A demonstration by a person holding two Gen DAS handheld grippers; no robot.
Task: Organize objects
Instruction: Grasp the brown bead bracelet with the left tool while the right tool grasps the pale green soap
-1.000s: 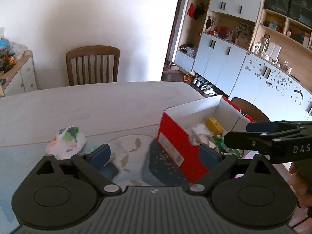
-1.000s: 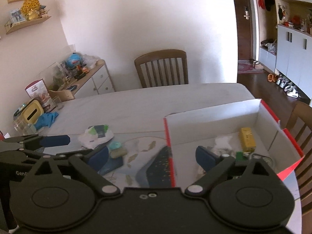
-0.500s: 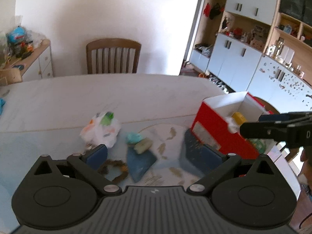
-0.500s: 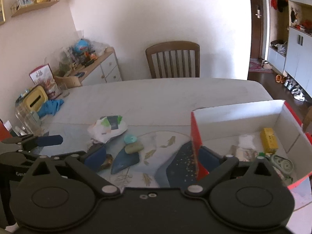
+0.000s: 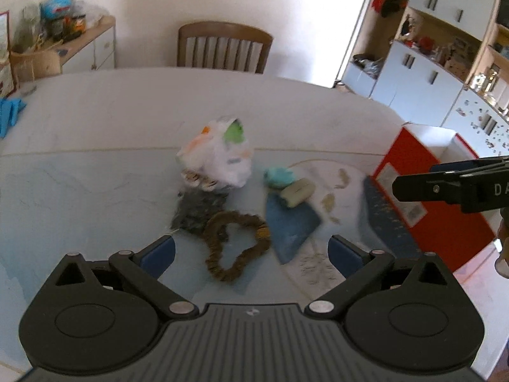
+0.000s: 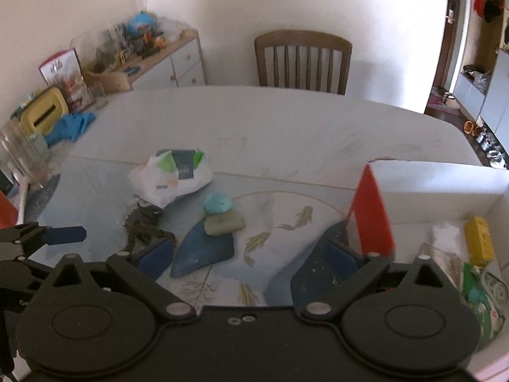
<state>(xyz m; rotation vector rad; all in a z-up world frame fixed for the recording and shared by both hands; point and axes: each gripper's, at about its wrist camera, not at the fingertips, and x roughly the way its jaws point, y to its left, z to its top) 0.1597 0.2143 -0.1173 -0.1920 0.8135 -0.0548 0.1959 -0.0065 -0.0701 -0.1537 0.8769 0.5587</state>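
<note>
Both my left gripper [image 5: 251, 250] and right gripper [image 6: 246, 254] are spread and empty, red box [image 6: 372, 216] at right part-filled, but brown scrunchie [image 5: 233, 242], plastic bag [image 5: 219, 156], blurry soap-like pieces [image 6: 224, 221] and probably more remain on the table [image 5: 127, 111].

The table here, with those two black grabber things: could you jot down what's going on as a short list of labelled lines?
Left gripper: open, empty, above the brown scrunchie
Right gripper: open, empty, beside the red box
Loose on table: white plastic bag, teal round piece, green soap bar, scrunchie
In box: yellow block, white and green items
Beyond table: wooden chair
</note>
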